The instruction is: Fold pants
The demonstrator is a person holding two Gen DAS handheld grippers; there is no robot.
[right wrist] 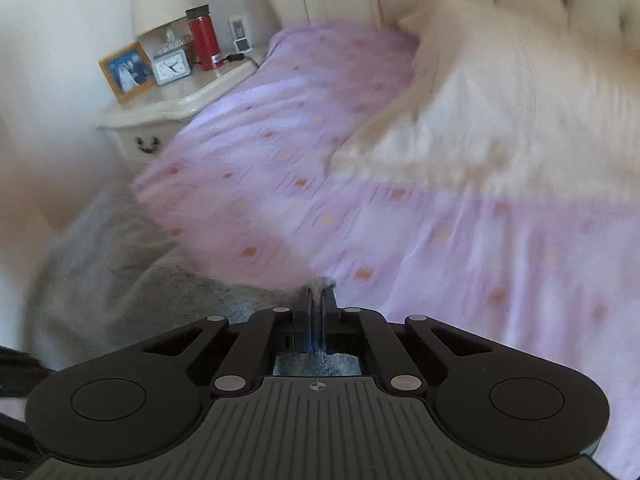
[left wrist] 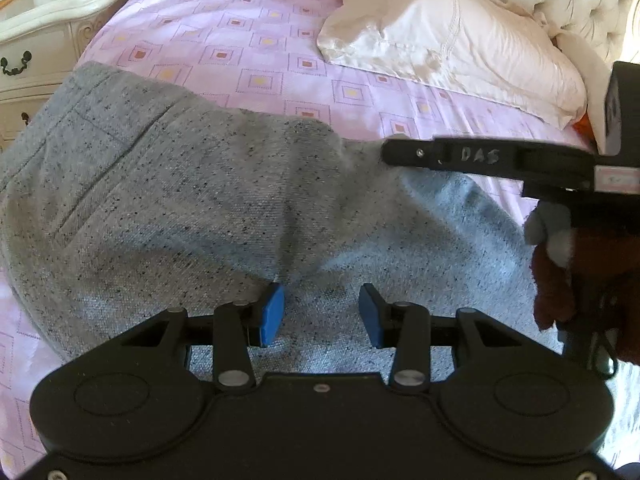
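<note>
Hand-held gripper, right [right wrist: 319, 300]: clenched on an edge of the grey pants [left wrist: 200, 200], which lie draped across the pink bed sheet [left wrist: 248, 40] near the pillow [left wrist: 440, 40]. Hand-held gripper, left [left wrist: 322, 314]: released, blue pads [left wrist: 272, 314] poised over the cloth. Recommended: left pins the fold line while right carries its edge across, keeping the fabric taut and level.

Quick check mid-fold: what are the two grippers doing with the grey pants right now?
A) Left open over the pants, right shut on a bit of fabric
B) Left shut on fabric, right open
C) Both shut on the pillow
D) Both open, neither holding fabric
A: the left gripper has its blue pads apart above the grey pants, while the right gripper is shut with grey fabric pinched between its fingers.
</note>
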